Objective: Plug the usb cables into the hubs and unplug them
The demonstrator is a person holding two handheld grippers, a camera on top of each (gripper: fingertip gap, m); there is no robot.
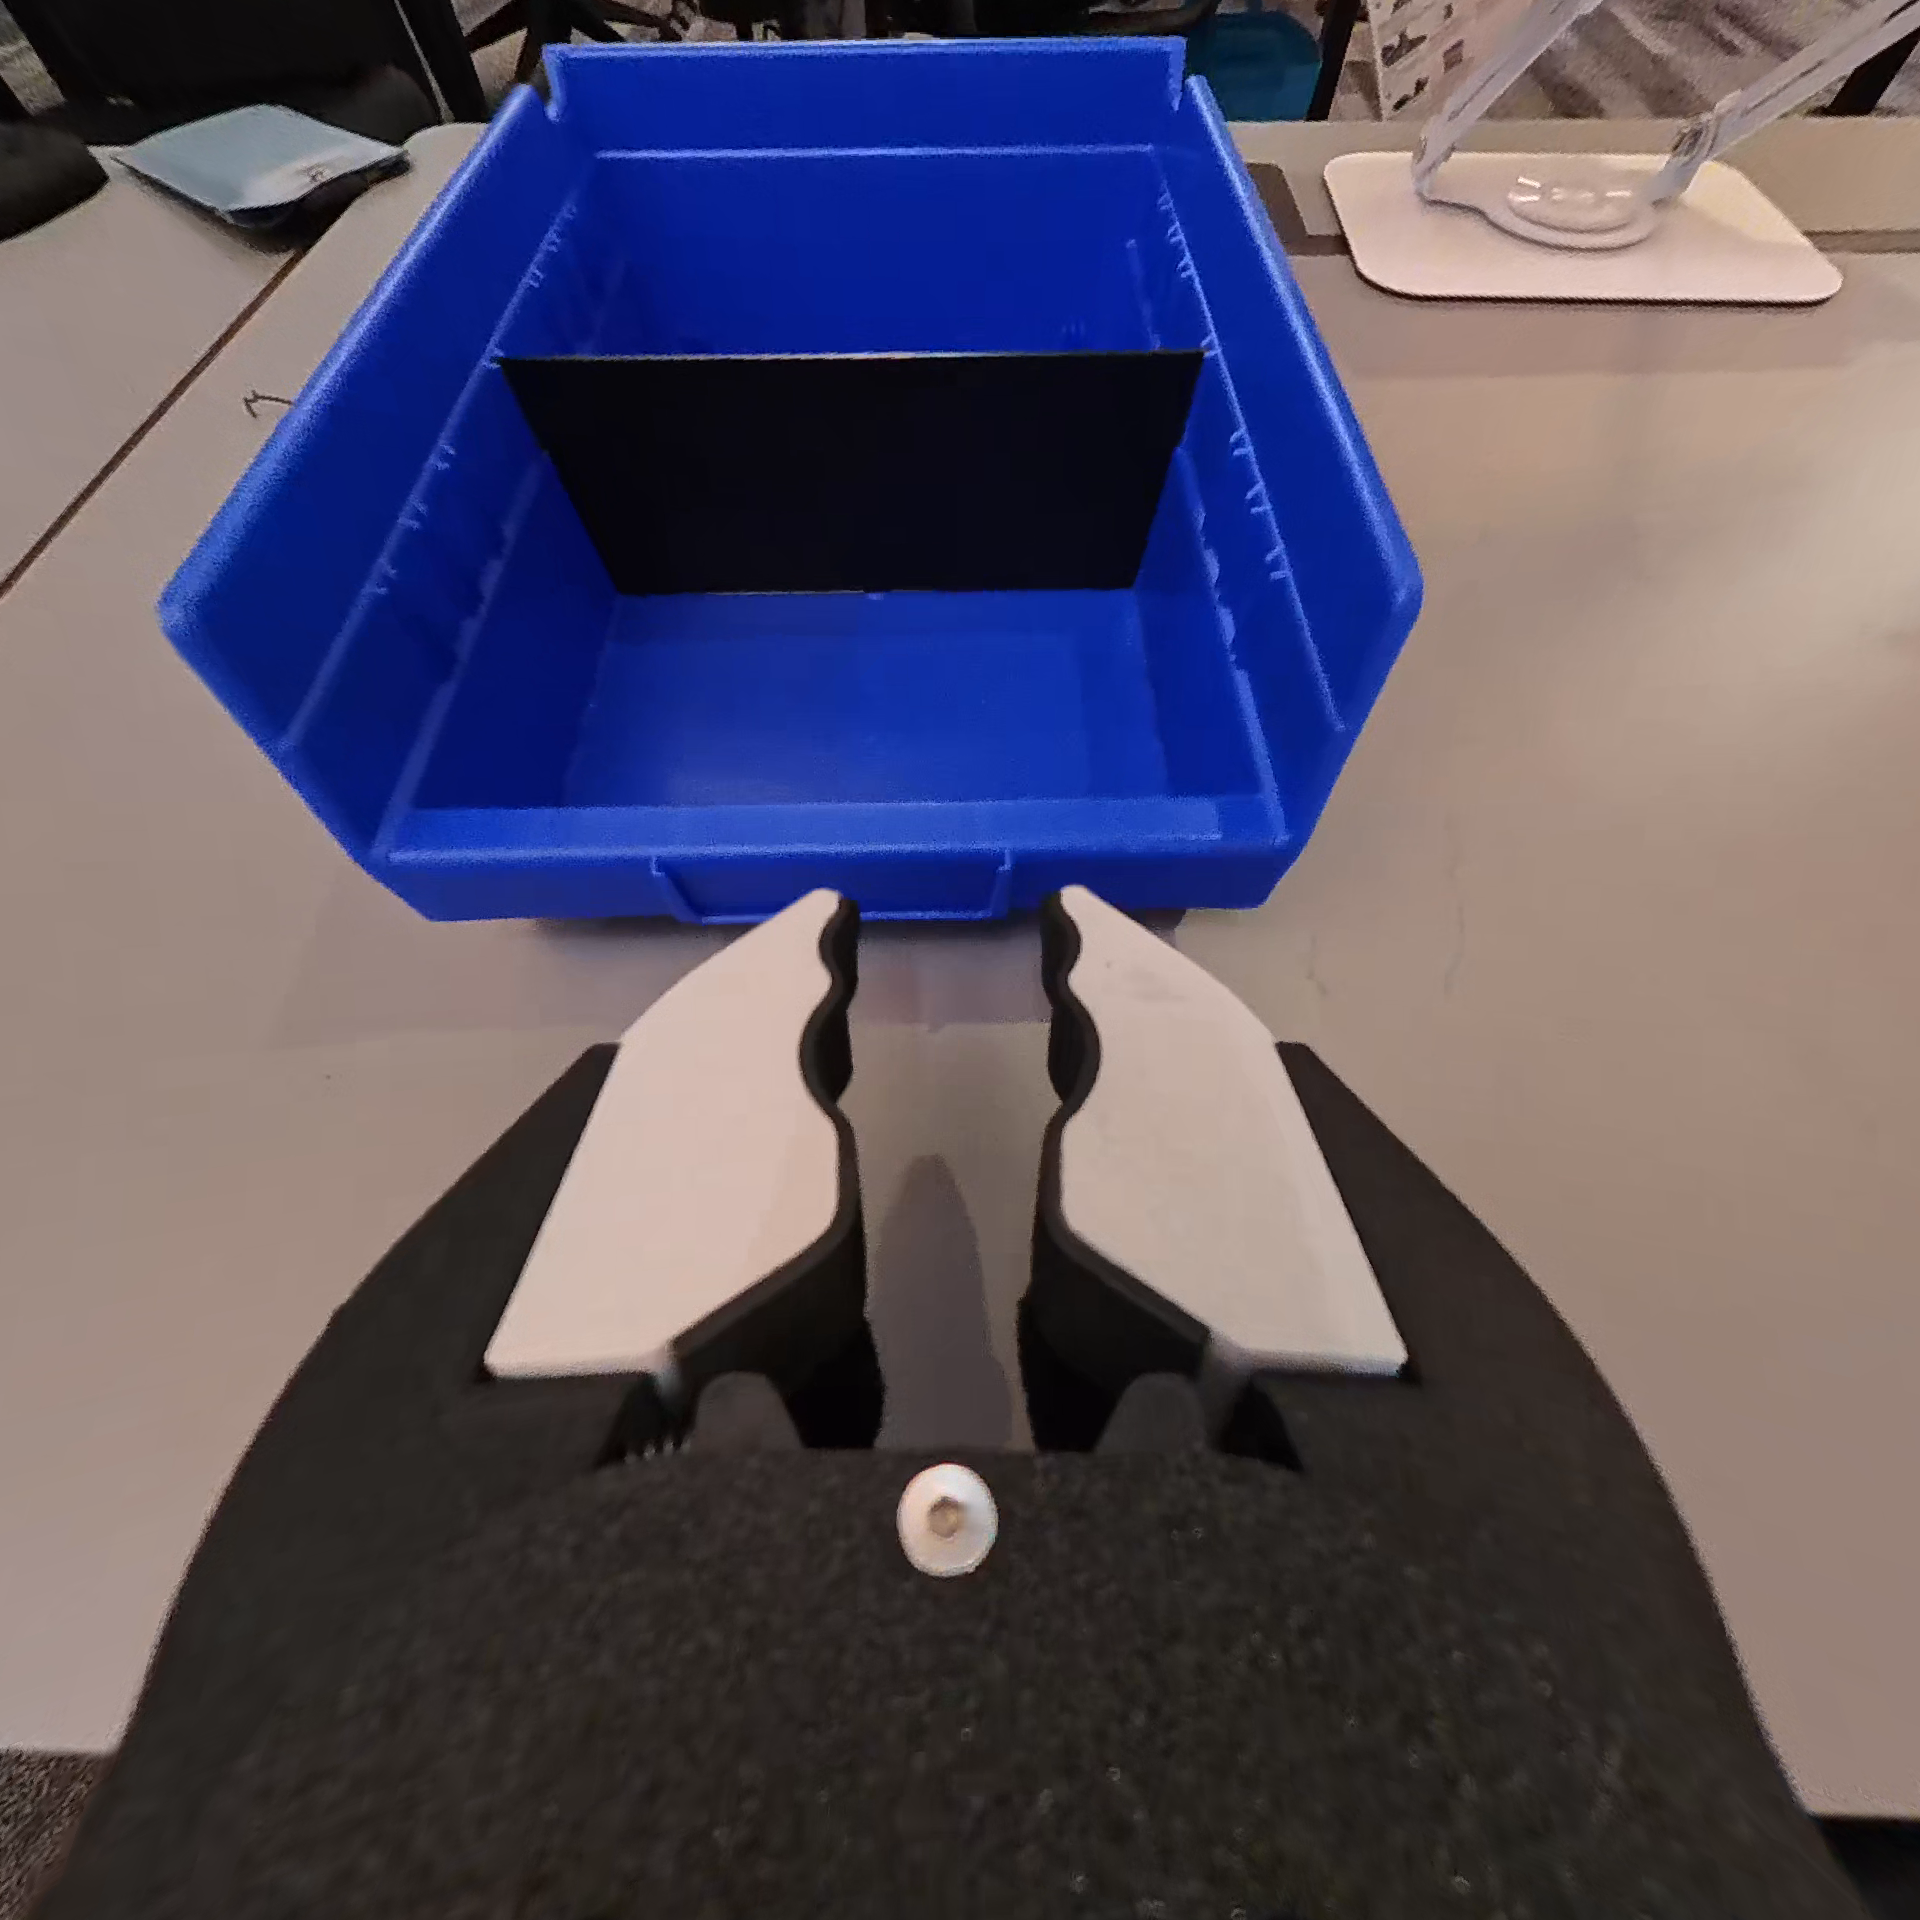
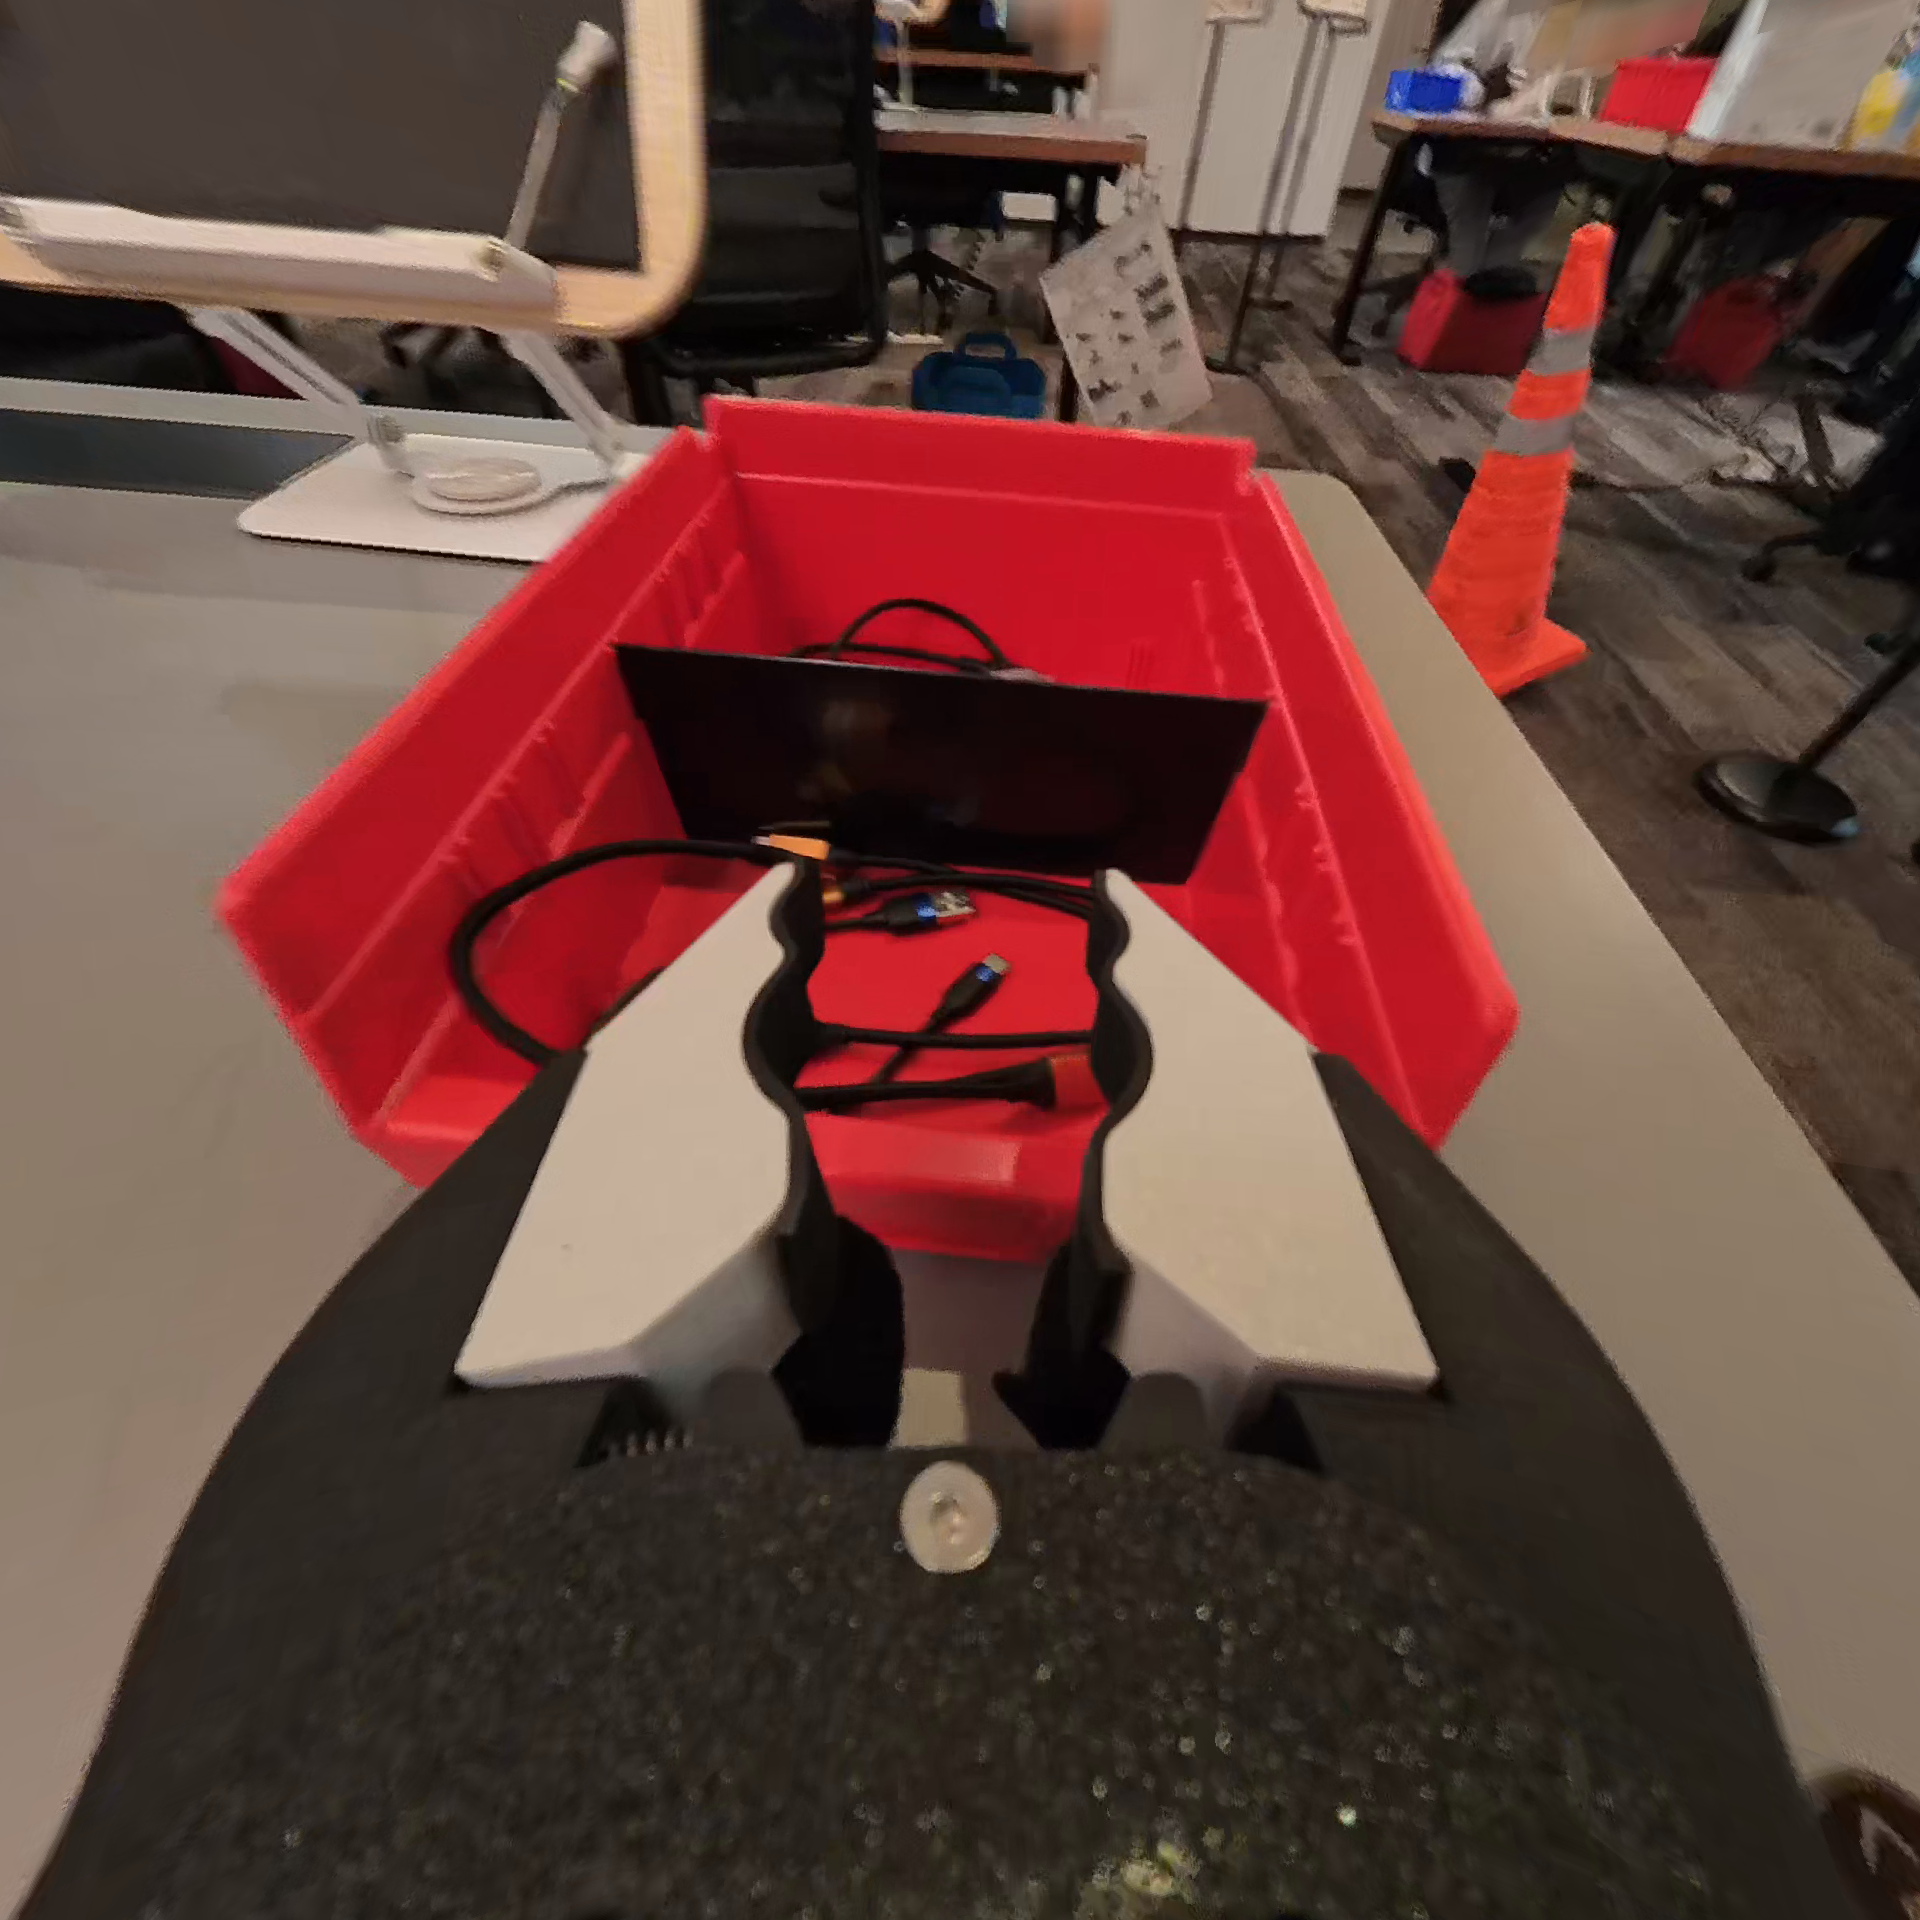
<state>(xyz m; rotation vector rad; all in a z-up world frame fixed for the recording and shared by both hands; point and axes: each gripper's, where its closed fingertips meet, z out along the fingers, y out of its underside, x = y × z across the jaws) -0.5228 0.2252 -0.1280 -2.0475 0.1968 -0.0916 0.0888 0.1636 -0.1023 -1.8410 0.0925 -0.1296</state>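
Opening step, nothing grasped. Left gripper [image 1: 948,914] parted, empty, near blue bin [image 1: 1340,582]. Right gripper [image 2: 948,883] parted, empty, over red bin [image 2: 1382,935]; usb cables [image 2: 935,1023] loose in near compartment. Hubs unseen. Next: lower, pinch one connector.

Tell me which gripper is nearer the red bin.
Right. The right gripper hangs open over the red bin; the left gripper faces the blue bin, red bin unseen.

Office-like workspace: desks [image 2: 1766,156], office chair [image 2: 790,208], traffic cone [image 2: 1538,468].
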